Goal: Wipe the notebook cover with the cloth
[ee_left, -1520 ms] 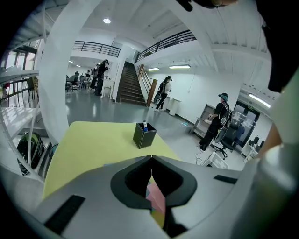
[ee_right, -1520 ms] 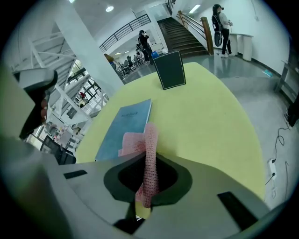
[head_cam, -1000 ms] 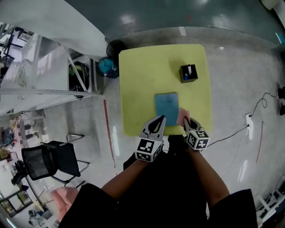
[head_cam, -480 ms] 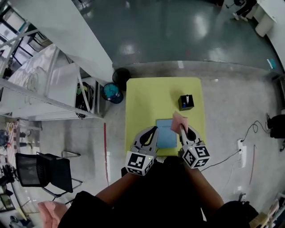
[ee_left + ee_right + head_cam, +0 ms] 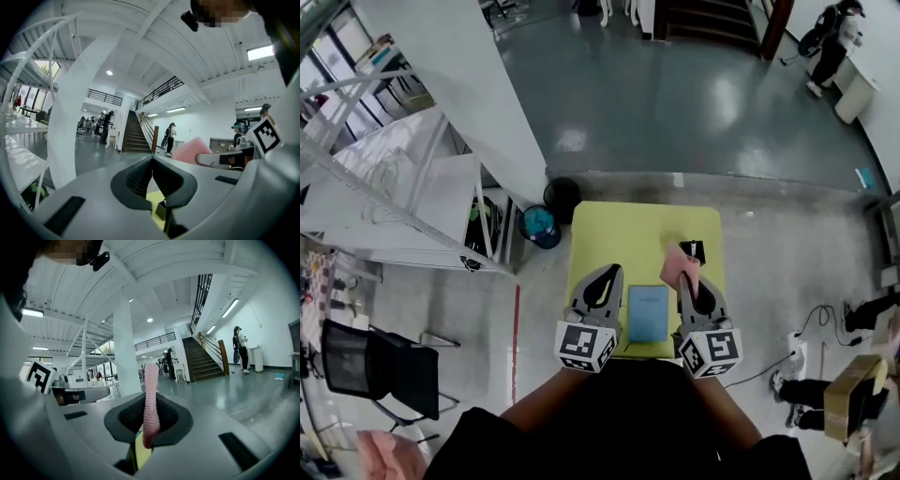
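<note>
A blue notebook [image 5: 648, 314] lies flat near the front edge of the yellow table [image 5: 614, 239], between my two grippers in the head view. My right gripper [image 5: 686, 277] is shut on a pink cloth [image 5: 678, 263], which sticks up past the jaw tips; in the right gripper view the cloth [image 5: 151, 401] stands upright between the closed jaws. My left gripper [image 5: 607, 272] is shut with nothing in it, raised to the left of the notebook. Both grippers are held high and point out into the hall, well above the table.
A small black box [image 5: 693, 251] stands on the table behind the cloth. A blue bin [image 5: 538, 225] and a black bin [image 5: 562, 194] sit on the floor left of the table, beside white shelving [image 5: 412, 197]. A black chair [image 5: 380, 366] stands at the lower left.
The head view has risen and the table looks smaller and farther away. Both grippers have lifted up off the table, the right one carrying the pink cloth away from the notebook's right side.
</note>
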Action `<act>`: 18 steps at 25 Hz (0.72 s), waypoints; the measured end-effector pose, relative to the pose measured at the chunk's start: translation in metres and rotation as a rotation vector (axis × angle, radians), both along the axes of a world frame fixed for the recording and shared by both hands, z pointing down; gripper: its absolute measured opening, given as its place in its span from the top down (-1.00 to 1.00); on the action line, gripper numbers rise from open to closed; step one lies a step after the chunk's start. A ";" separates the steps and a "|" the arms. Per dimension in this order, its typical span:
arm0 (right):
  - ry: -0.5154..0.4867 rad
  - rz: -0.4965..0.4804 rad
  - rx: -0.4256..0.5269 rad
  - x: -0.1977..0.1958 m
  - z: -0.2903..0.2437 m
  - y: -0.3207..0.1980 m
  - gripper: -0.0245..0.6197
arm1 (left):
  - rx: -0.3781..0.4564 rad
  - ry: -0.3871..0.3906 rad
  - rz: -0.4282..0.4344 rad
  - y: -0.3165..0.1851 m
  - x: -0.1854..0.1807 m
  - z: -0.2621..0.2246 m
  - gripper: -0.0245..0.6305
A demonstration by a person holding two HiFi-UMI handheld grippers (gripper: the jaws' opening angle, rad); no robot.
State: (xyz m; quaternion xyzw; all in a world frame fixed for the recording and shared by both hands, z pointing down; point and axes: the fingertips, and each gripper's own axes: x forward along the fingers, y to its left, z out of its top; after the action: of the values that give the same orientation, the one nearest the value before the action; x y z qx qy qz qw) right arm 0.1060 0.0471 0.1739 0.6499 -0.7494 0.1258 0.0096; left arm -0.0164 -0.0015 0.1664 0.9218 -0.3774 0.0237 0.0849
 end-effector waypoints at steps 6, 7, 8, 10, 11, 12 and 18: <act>0.050 0.058 0.003 0.006 -0.014 -0.007 0.80 | -0.007 0.019 -0.002 -0.011 -0.001 -0.006 0.88; 0.048 0.066 0.001 0.008 -0.015 -0.007 0.81 | -0.007 0.018 0.007 -0.011 0.002 -0.005 0.88; 0.047 0.073 0.001 0.010 -0.015 -0.007 0.81 | -0.008 0.016 0.014 -0.012 0.004 -0.004 0.88; 0.048 0.082 0.006 0.012 -0.016 -0.008 0.81 | -0.014 0.016 0.025 -0.015 0.009 -0.001 0.88; 0.048 0.084 0.007 0.012 -0.016 -0.009 0.81 | -0.015 0.016 0.029 -0.017 0.010 0.000 0.88; 0.047 0.085 0.006 0.012 -0.016 -0.010 0.81 | -0.014 0.015 0.031 -0.018 0.012 0.000 0.88; 0.060 0.098 -0.001 0.024 -0.012 -0.010 0.81 | 0.013 -0.009 0.061 -0.012 0.030 0.001 0.88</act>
State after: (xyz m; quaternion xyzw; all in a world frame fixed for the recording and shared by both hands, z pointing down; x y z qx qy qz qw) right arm 0.1300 0.0367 0.1621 0.6895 -0.7159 0.1069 0.0264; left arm 0.0132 -0.0134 0.1669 0.9334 -0.3496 0.0282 0.0763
